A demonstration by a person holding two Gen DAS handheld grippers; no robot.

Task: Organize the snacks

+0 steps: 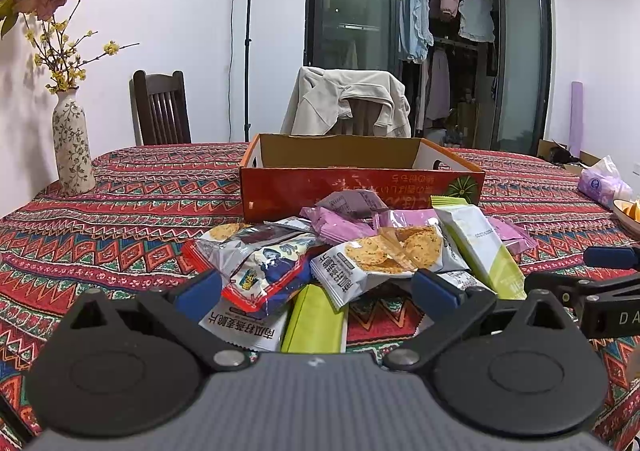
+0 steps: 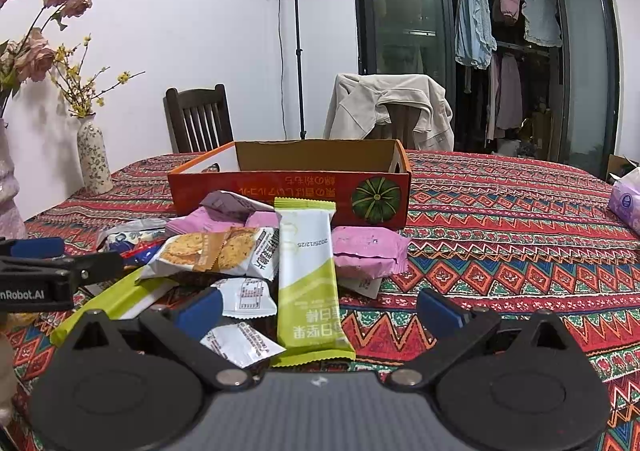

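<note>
Several light, crinkly, slippery snack packets lay heaped just before the box. Both the left gripper and right gripper stood open, empty. We judged sealed edges the best hold; crackers looked fragile.

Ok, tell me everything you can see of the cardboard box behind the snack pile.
The cardboard box is a shallow, open-topped tray of corrugated card: plain brown inside, glossy red-orange outside, with pale printed characters that read upside down and a green pumpkin picture at the near wall's right end. An end wall shows a handle cut-out. It stands flat on the patterned tablecloth, beyond the snack pile, whose rearmost purple packets lie against its near wall. No contents show over the rim; its floor is hidden.
</note>
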